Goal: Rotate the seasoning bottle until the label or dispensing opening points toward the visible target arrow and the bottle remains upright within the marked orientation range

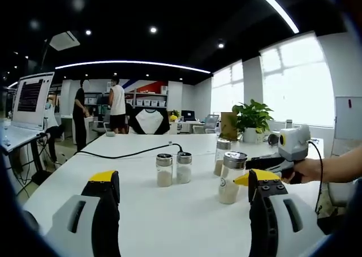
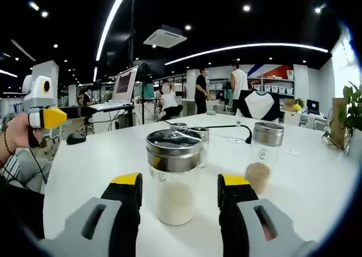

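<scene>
The left gripper view sits low over the white worktop (image 1: 186,211), looking along it toward the far windows, with the four glass shakers well ahead and the right claw (image 1: 257,167) reaching in from the right. The right gripper view looks across the same worktop (image 2: 317,178) from very near the closest shaker (image 2: 174,175), facing the open office; the left claw (image 2: 54,118) shows at far left. Both views share the shakers, black cable and standing people.
</scene>
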Demonstrator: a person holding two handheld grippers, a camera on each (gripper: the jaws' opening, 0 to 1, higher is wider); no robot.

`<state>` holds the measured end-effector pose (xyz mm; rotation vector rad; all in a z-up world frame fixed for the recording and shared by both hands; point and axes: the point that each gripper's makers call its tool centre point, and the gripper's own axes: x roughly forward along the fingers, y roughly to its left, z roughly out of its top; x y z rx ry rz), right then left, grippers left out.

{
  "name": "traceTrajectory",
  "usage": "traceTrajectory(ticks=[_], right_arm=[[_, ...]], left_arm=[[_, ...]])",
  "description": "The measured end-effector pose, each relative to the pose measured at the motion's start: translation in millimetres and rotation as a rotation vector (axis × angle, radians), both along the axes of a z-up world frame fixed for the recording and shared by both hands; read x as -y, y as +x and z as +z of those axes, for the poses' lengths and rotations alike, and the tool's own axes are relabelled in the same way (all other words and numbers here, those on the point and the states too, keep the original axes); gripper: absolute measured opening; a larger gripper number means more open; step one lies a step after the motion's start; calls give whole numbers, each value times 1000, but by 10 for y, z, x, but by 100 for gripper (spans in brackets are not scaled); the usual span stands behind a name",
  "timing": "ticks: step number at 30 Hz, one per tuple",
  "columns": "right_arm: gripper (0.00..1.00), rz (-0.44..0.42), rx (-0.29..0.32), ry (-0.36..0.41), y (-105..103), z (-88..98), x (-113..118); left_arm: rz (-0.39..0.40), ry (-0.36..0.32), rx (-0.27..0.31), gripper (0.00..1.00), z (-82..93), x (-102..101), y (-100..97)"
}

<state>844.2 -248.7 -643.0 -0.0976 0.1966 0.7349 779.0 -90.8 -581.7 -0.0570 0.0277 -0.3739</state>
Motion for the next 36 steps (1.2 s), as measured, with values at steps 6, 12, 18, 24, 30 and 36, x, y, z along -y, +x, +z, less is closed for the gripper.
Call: traceTrajectory(ticks=[6,12,18,24,30,36], right_arm=[[57,-124,7,-7,19,103,8],[59,-197,10,-11,107,155,45],[60,-286,-7,24,164,208,55],[59,-322,-26,25,178,161,-25],[53,-354,-21,-13,215,165,-12],[50,-347,-42,8,228,140,-18]], left_arm=[[2,4,3,100,8,-15,-13],[-8,13,-3,100,-42,9,-15],[-2,14,-2,100,-31,9,-6],[-2,13,-4,100,-35,21,-11],[-3,7,-9,100,-36,25,-4],[-7,3,-10,100,-37,43,-7]])
